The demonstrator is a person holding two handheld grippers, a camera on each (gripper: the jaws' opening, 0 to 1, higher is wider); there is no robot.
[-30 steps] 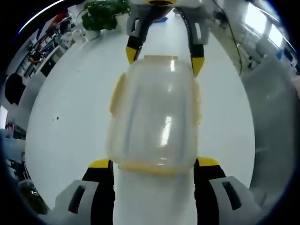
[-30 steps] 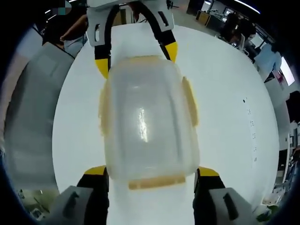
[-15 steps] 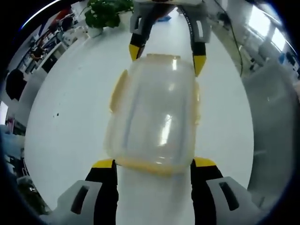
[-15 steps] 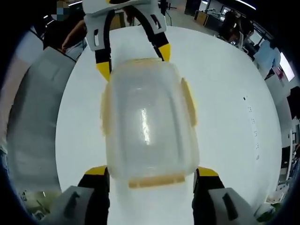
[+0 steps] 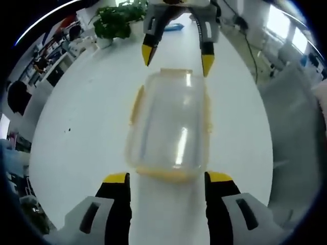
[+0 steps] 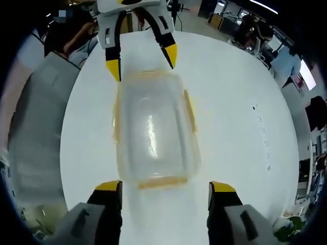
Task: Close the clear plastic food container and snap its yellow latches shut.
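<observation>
The container (image 5: 170,122) sits on the table (image 5: 76,132), between both hand-held grippers.

Each gripper (image 5: 166,178) (image 6: 166,185) has black jaws with yellow tips on pale grey housings.

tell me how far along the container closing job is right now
Looks done: the lid sits on the clear container, which rests on the white table, with yellow latches lying flat along its sides. Whether each is fully snapped cannot be told. In hand: nothing; the left gripper and right gripper are open at opposite ends, jaws apart from it. Left: perhaps a check of the end latches.
</observation>
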